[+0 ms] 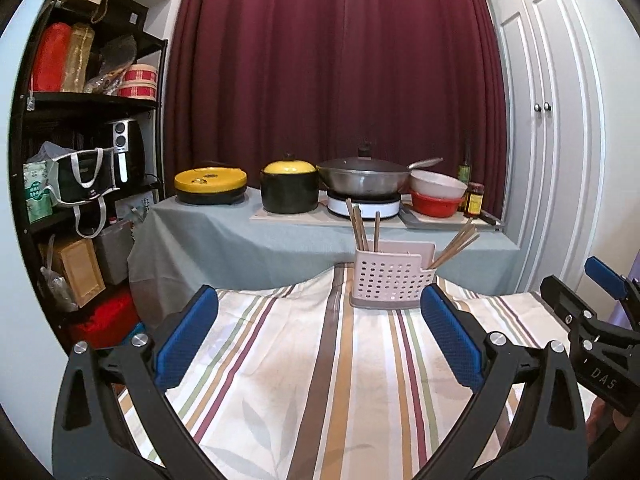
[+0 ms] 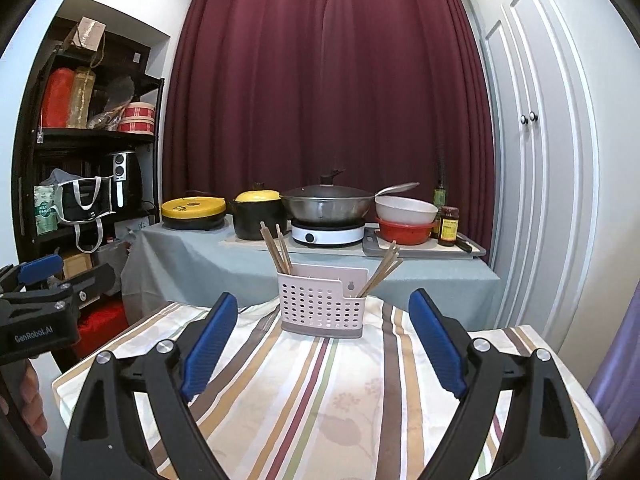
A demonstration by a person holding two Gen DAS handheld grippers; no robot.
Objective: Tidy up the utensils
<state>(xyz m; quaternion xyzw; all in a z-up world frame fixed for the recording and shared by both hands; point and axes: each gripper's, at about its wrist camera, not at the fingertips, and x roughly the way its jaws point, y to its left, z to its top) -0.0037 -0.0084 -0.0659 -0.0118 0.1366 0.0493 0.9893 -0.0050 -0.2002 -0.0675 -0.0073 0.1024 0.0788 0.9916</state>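
A: What's the desk (image 2: 400, 400) like?
B: Striped cloth (image 1: 340, 380) over it, cream w/ brown, tan, maroon, green bands. Bare except one caddy (image 2: 322, 306) at the far edge, centre.
A: Room behind?
B: Maroon curtain (image 2: 320, 100) across the back, white cupboard (image 2: 532, 160) at right, black shelf (image 1: 80, 120) at left w/ bags, boxes, an air fryer. A 2nd desk w/ grey cloth (image 1: 240, 232) just past the striped one: yellow-lid pan (image 1: 211, 186), yellow-lid black pot (image 1: 289, 188), wok (image 1: 362, 178) on a white hob (image 1: 362, 205), white bowl stacked in a red one (image 1: 436, 196), sauce bottles (image 1: 472, 192) by them.
A: Caddy contents?
B: Pink, perforated, split in compartments. Chopsticks (image 2: 278, 252) in two lots: left lot near upright, right lot (image 2: 380, 272) leaning out to the right. Middle part, can't tell what's in it.
A: Grippers?
B: Left gripper (image 1: 320, 336) wide open, nothing betw. the blue pads, over the cloth, short of the caddy. Right gripper (image 2: 320, 344) same: wide apart, empty, caddy framed betw. its tips but well ahead. Each shows at the edge of the other's view, side by side.
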